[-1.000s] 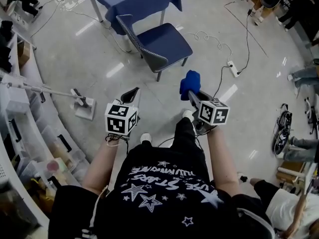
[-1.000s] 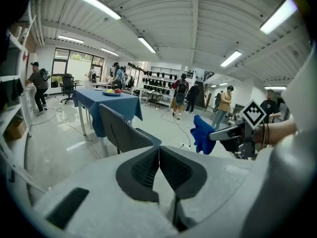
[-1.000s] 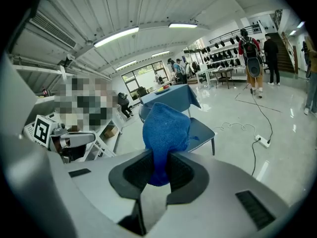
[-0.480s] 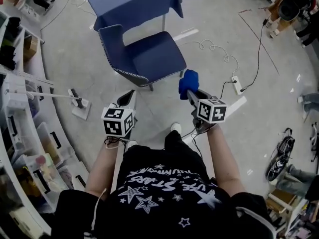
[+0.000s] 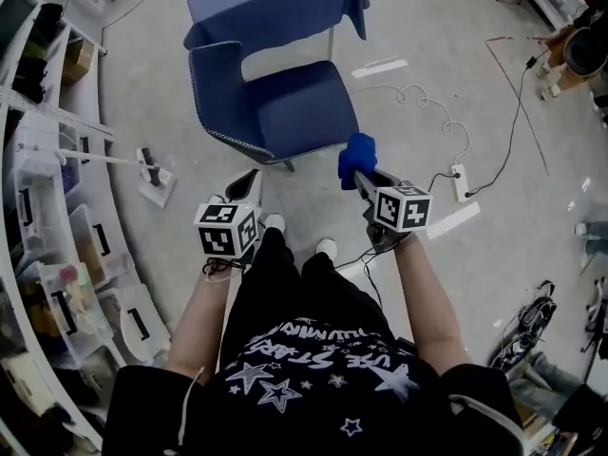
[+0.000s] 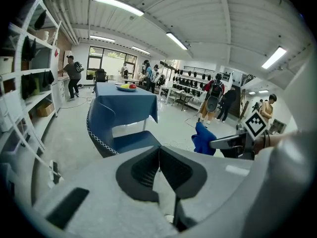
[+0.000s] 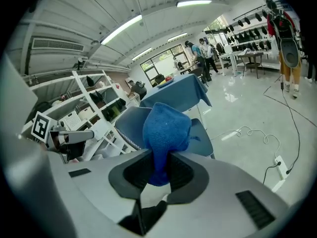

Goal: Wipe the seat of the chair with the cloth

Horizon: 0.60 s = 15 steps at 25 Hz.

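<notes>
While right tongs (image 5: 364, 180) clasp blue cloth (image 5: 357, 156) near chair (image 5: 296, 112) | left tongs (image 5: 251, 185) clenched, empty | power strip (image 5: 463, 183) on floor rightward

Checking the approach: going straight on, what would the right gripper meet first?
Probably the chair's seat: it lies straight behind the cloth held in the right gripper. Nothing shows between them, though depth is unclear.

The right gripper (image 5: 365, 180) is holding a blue cloth (image 5: 358, 156) at its tip. A blue chair (image 5: 294, 107) is standing just ahead of it, and the left gripper (image 5: 249, 186) is hovering alongside.
</notes>
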{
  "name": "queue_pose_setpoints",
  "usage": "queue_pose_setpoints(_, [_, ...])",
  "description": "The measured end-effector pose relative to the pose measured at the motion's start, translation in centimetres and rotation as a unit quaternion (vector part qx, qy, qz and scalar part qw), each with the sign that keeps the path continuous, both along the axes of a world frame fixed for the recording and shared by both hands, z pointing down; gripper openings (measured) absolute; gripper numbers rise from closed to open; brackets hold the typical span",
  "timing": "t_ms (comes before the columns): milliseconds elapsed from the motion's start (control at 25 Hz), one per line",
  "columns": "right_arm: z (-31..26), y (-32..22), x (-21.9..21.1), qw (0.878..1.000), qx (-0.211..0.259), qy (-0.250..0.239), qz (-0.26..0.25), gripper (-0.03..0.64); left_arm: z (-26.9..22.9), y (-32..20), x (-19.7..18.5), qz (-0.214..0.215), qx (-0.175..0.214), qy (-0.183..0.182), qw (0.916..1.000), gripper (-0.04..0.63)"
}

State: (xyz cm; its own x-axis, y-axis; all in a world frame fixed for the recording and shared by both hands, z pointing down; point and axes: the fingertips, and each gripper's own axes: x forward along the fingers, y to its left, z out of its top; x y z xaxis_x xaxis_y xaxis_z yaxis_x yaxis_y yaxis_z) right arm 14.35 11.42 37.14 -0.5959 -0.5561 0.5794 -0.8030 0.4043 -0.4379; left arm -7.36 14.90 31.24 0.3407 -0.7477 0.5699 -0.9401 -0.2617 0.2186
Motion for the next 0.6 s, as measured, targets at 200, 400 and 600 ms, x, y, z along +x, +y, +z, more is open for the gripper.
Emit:
queue_pose_setpoints(200, [0.5, -2.4, -1.8, 1.0, -0.006, 0.003, -0.013, 0.067, 0.6, -1.7, 0.4, 0.0, -0.003, 0.013, 0.9999, 0.02])
queue_pose_setpoints(400, [0.9, -6.1, -2.9, 0.999, -0.01, 0.025, -0.024, 0.067, 1.3, -6.5, 0.7, 0.018, -0.002, 0.027, 0.9995, 0.02])
queue_pose_setpoints(600, [1.7, -12.1, -4.3, 0.998, -0.02, 0.047, -0.035, 0.067, 2.4, -13.2, 0.0, 0.021, -0.009, 0.037, 0.9991, 0.02])
